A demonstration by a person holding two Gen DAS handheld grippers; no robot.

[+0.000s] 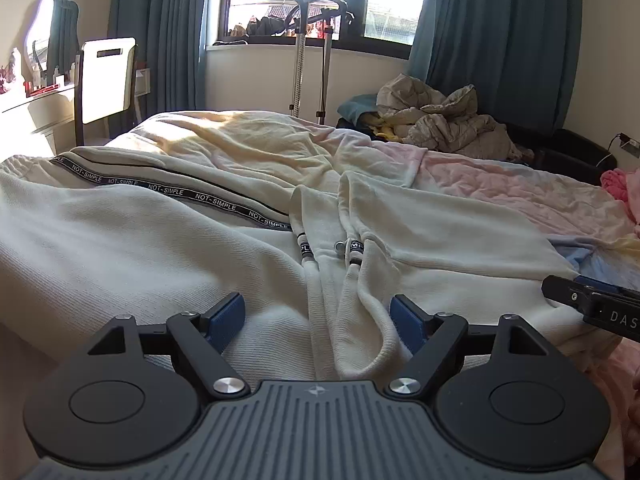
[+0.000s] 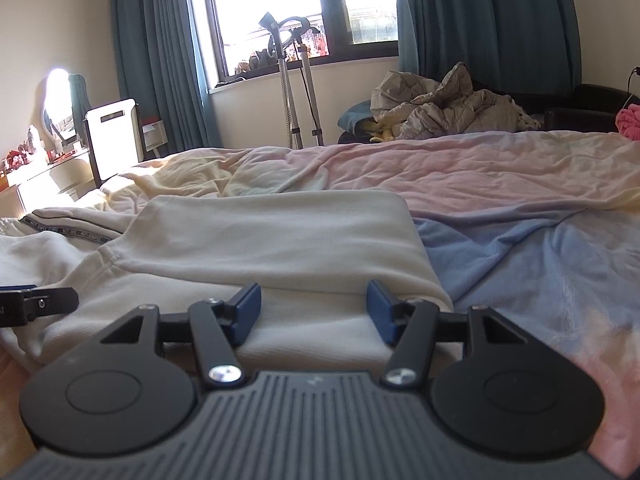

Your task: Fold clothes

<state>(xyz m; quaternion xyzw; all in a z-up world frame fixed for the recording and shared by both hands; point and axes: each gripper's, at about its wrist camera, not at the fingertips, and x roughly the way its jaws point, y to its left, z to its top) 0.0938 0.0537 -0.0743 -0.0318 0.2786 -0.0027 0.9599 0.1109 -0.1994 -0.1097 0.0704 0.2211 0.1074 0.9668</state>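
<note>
A cream hoodie (image 1: 120,248) lies spread on the bed, with a black "NOT-SIMPLE" tape strip (image 1: 172,192) and two drawstrings (image 1: 352,256). My left gripper (image 1: 318,312) is open, low over the hoodie's neck, its jaws either side of the drawstring folds. My right gripper (image 2: 314,304) is open over the hoodie's near right edge (image 2: 280,248), where a sleeve lies folded across the body. Each gripper's tip shows in the other's view: the right one (image 1: 592,304) and the left one (image 2: 36,304).
The bed has a pink, yellow and blue quilt (image 2: 520,240). A crumpled beige duvet (image 1: 440,120) lies on a dark sofa past the bed. A metal stand (image 1: 300,48) is by the window. A desk with a chair (image 1: 104,76) stands at left.
</note>
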